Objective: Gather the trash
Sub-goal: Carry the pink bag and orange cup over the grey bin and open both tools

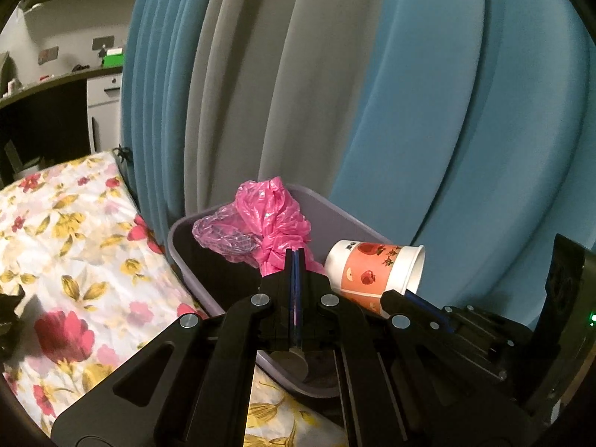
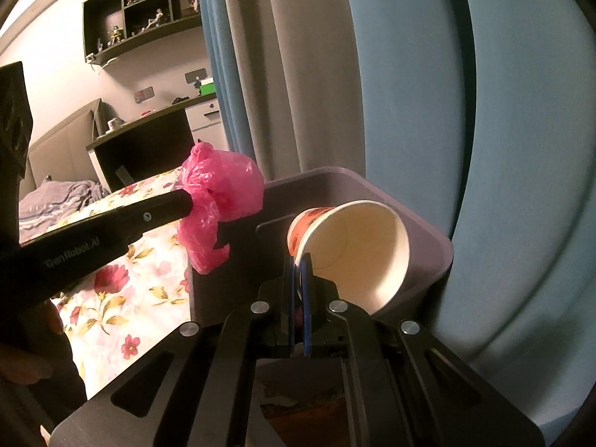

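A crumpled pink plastic bag (image 1: 273, 219) hangs from my left gripper (image 1: 296, 257), whose jaws are shut on it above the purple bin (image 1: 186, 257). In the right wrist view the same pink bag (image 2: 219, 193) sits at the tip of the left gripper (image 2: 186, 198), over the bin's left wall. My right gripper (image 2: 299, 260) is shut on the rim of a paper cup (image 2: 354, 253) with red apple prints, held on its side above the bin (image 2: 428, 246). The cup (image 1: 376, 272) and the right gripper (image 1: 395, 296) show in the left wrist view too.
The bin stands between a bed with a floral cover (image 1: 67, 246) and blue and grey curtains (image 1: 335, 93). A dark desk (image 2: 149, 145) and wall shelves with figurines (image 2: 145, 11) lie beyond the bed. A round lid or disc (image 1: 292, 367) lies on the bin's floor.
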The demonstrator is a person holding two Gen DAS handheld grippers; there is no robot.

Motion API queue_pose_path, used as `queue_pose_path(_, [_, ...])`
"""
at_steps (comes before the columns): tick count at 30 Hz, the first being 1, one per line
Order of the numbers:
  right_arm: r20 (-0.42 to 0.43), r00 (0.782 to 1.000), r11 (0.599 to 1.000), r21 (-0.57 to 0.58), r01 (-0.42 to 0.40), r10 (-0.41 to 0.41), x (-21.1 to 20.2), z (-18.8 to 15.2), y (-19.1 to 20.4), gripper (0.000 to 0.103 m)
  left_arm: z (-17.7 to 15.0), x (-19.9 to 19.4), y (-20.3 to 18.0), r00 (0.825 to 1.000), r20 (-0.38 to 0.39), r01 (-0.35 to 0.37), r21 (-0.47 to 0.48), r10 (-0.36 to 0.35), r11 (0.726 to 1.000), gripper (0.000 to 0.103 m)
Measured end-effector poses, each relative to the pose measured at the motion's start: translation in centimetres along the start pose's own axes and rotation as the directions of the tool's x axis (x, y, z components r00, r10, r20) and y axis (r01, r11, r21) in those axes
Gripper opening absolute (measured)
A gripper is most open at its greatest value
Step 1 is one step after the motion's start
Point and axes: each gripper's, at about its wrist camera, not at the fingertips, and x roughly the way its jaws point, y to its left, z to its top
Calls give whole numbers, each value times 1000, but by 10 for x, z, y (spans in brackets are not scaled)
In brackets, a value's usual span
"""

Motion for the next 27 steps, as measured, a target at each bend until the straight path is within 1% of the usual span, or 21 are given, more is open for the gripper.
queue_pose_path(8, [-25,1000,1000,-1,-9,9,7,-3,3,4,-6,15,3,999,-39,32,-23,-33,999,0])
queue_pose_path(15, [-33,999,1000,0,-18,18,10,-2,-4,4,-13,29,6,996,-75,53,-49,-57,997,0])
queue_pose_path(19, [-34,999,1000,-8,-20,20,11,-1,-4,4,-15,30,4,995,-80,56,-34,-58,998,0])
queue_pose_path(20, [-34,999,1000,-10,-19,19,12,-1,-3,4,-14,30,6,995,-80,58,-31,-60,998,2])
queue_pose_path(21, [-35,999,1000,-10,-18,18,12,-1,-3,4,-13,29,7,995,-78,53,-30,-55,998,9])
queue_pose_path(22, [-36,999,1000,-11,-17,17,13,-1,-3,4,-12,27,9,997,-72,37,-28,-39,999,24])
queue_pose_path(23, [-36,999,1000,-14,-16,15,14,-1,-3,5,-12,23,11,998,-63,25,-28,-26,999,33])
queue_pose_path(24, [-38,999,1000,-17,-15,14,14,-2,-2,5,-12,20,13,998,-54,18,-27,-19,999,50])
queue_pose_path(25, [-40,999,1000,-18,-15,14,15,-2,-1,5,-12,15,16,999,-41,3,-26,-4,1000,63])
queue_pose_path(26, [-42,999,1000,-21,-14,13,16,-2,-1,5,-13,10,18,1000,-25,-17,-27,17,999,68])
queue_pose_path(27, [-43,999,1000,-22,-13,12,16,-2,1,5,-13,4,19,999,-9,-37,-32,36,999,77])
